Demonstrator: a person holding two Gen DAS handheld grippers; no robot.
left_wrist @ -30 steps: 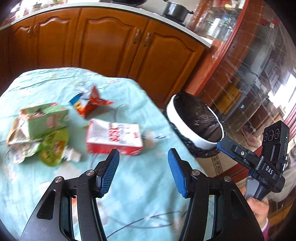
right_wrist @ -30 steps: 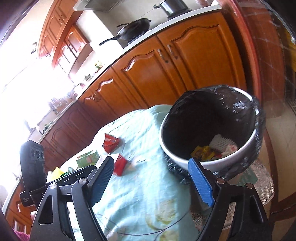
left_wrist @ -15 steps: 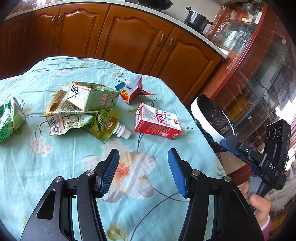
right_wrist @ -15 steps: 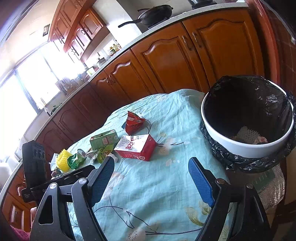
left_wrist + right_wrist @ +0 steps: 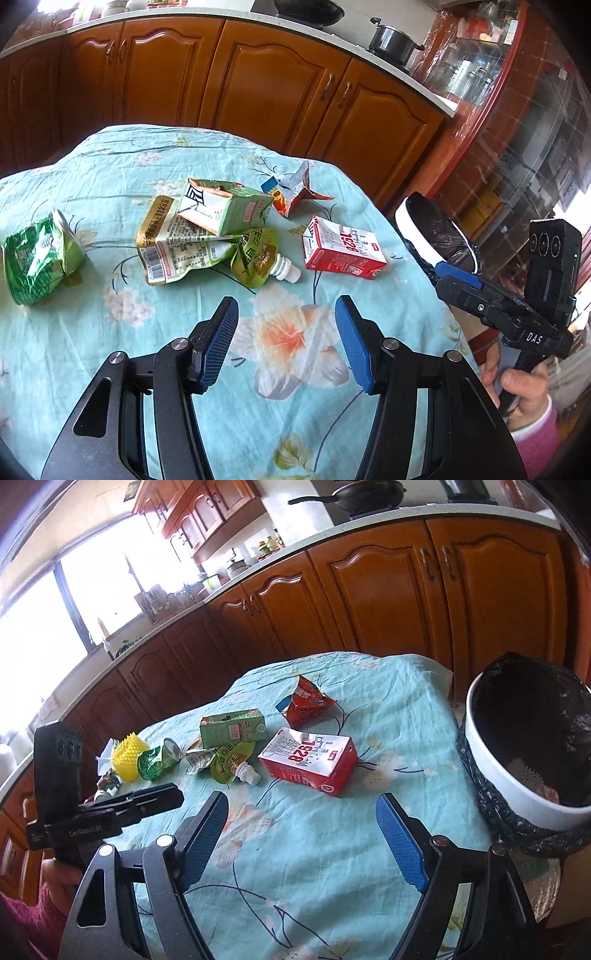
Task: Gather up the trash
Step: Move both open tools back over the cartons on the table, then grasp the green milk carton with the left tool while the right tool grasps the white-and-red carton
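Observation:
Trash lies on a table with a turquoise flowered cloth (image 5: pixel 110 317). A red milk carton (image 5: pixel 341 249) (image 5: pixel 308 760) lies nearest. Behind it are a green carton (image 5: pixel 225 210) (image 5: pixel 232 731), a green spout pouch (image 5: pixel 258 258), a flat printed wrapper (image 5: pixel 177 247), a red snack wrapper (image 5: pixel 291 192) (image 5: pixel 306 701) and a crumpled green bag (image 5: pixel 37 258). My left gripper (image 5: pixel 286 339) is open and empty, above the cloth short of the pile. My right gripper (image 5: pixel 301 840) is open and empty, short of the red carton. A white bin with a black liner (image 5: pixel 517 760) (image 5: pixel 436 232) stands off the table's right edge.
Wooden kitchen cabinets (image 5: pixel 258 85) run behind the table. A yellow spiky ball (image 5: pixel 129 757) lies at the table's far left in the right wrist view. The left gripper's body (image 5: pixel 99 812) shows at the left there; the right gripper's body (image 5: pixel 517 306) shows at the right in the left wrist view.
Both grippers have swung left and back from the bin toward the trash pile. The bin has slid to the right edge of both views. Both stay open and empty.

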